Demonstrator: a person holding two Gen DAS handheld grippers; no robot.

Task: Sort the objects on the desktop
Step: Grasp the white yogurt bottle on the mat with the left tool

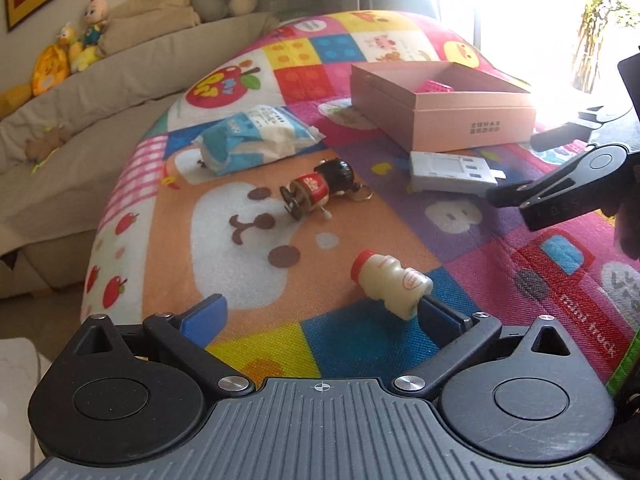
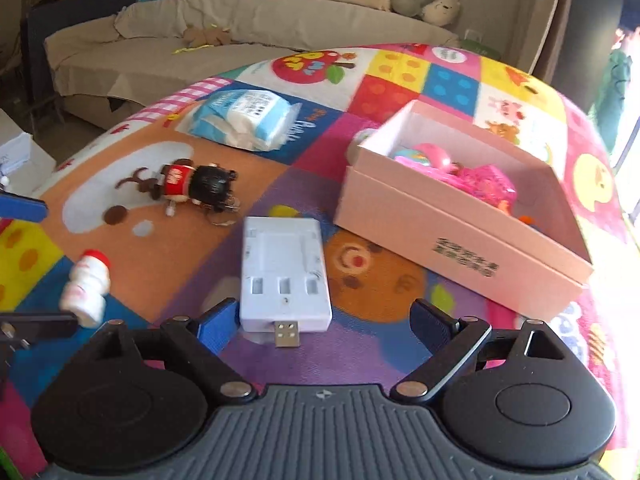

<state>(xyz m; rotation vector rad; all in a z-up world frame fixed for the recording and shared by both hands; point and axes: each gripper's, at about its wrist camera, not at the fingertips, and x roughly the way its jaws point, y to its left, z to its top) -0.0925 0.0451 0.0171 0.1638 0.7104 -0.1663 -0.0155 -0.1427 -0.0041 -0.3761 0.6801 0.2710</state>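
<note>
A small yogurt bottle with a red cap lies on the colourful mat, just ahead of my open left gripper, close to its right finger. It also shows in the right wrist view. A white USB hub lies flat between the fingers of my open right gripper, its plug towards me. The hub and the right gripper show in the left wrist view. A doll keychain lies on its side. A tissue pack lies further back. An open pink box holds pink toys.
The mat covers a table whose left edge drops towards a beige sofa with plush toys. A white box stands beyond the mat's left edge. Bright window light at the right.
</note>
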